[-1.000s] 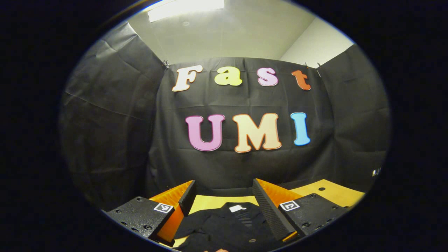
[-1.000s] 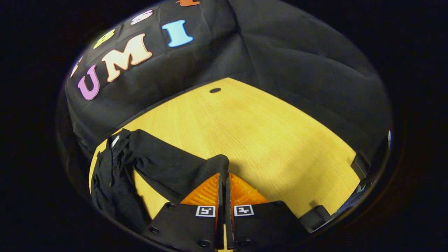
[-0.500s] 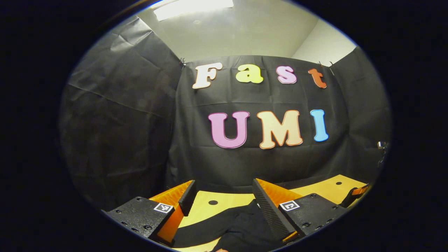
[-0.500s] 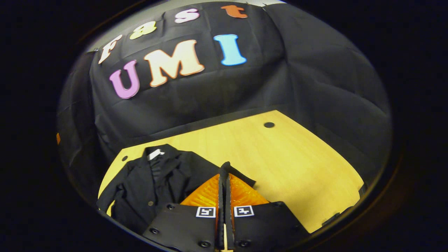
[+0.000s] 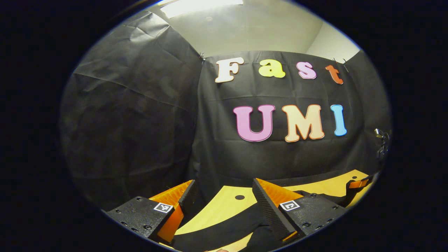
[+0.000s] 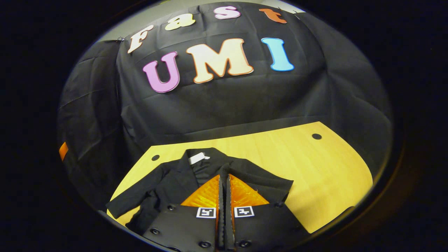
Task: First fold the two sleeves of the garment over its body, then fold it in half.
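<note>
Right tool point(image 6: 223, 176), clamped on jacket point(image 6: 168, 182) sleeve, carried it over; collar points wallward.

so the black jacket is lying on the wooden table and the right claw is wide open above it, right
Not quite. The black jacket does lie on the wooden table, but the right claw is shut, its two fingers pressed together over the jacket, with dark cloth apparently pinched at their tips. The right gripper view shows this.
</note>
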Demonstrator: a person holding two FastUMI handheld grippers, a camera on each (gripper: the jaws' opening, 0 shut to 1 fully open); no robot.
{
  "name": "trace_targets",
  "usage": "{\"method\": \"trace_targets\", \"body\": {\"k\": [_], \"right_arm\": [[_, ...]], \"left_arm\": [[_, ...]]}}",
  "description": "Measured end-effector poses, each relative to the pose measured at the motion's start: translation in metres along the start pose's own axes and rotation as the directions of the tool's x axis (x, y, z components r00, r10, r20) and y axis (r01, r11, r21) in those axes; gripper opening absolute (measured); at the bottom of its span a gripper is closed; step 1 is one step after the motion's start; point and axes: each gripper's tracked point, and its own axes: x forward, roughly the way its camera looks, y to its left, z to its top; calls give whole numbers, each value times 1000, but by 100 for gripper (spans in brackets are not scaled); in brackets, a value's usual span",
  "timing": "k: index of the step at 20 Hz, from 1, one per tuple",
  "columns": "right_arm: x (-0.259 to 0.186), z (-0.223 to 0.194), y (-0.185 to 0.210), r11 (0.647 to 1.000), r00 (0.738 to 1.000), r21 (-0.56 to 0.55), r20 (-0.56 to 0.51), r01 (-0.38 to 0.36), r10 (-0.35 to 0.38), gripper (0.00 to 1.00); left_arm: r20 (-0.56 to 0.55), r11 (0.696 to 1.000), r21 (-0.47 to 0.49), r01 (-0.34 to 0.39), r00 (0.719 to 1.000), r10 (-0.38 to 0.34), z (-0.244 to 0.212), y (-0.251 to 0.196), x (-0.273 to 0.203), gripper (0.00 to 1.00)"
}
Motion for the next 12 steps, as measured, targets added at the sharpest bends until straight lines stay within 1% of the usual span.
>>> {"method": "trace_targets", "body": {"k": [1,2,3,4,5,6,7,8,9,10,11,12], "right_arm": [[5,0,15,1000,1000,-6,0,-13,13,5],[9,-1,30,1000,1000,-12,-1,-26,26,5],[14,-2,46,999,999,-20,-3,-41,41,5],[20,-3,60,998,999,-29,-6,-52,52,7],[27,-6,72,997,998,-38,-10,-62,62,2],[33,-9,85,996,997,-46,-13,-71,71,5],[39,-11,96,996,997,-52,-14,-79,79,5],[44,-13,109,994,996,-57,-17,-88,87,5],[49,-14,119,994,995,-60,-21,-95,94,5],[53,-15,130,993,995,-63,-25,-101,100,5],[59,-18,139,992,994,-66,-27,-108,107,5],[65,-20,149,991,993,-70,-30,-114,112,5]], "left_arm": [[-4,1000,1,-8,1000,8,-4,9,0,99],[-8,1000,6,-15,1000,16,-7,19,2,99],[-12,1000,10,-22,1000,23,-11,28,2,94],[-21,999,15,-31,999,31,-14,37,4,99],[-29,999,17,-40,999,40,-17,45,5,99],[-35,999,16,-46,998,47,-20,53,6,99],[-39,998,15,-53,998,53,-22,61,6,99],[-44,998,17,-59,997,59,-25,69,8,95],[-51,998,21,-64,997,65,-29,75,10,95],[-57,997,24,-67,996,69,-32,81,11,99],[-62,997,25,-70,995,72,-34,88,10,99],[-68,997,22,-76,995,77,-37,95,11,95]]}}
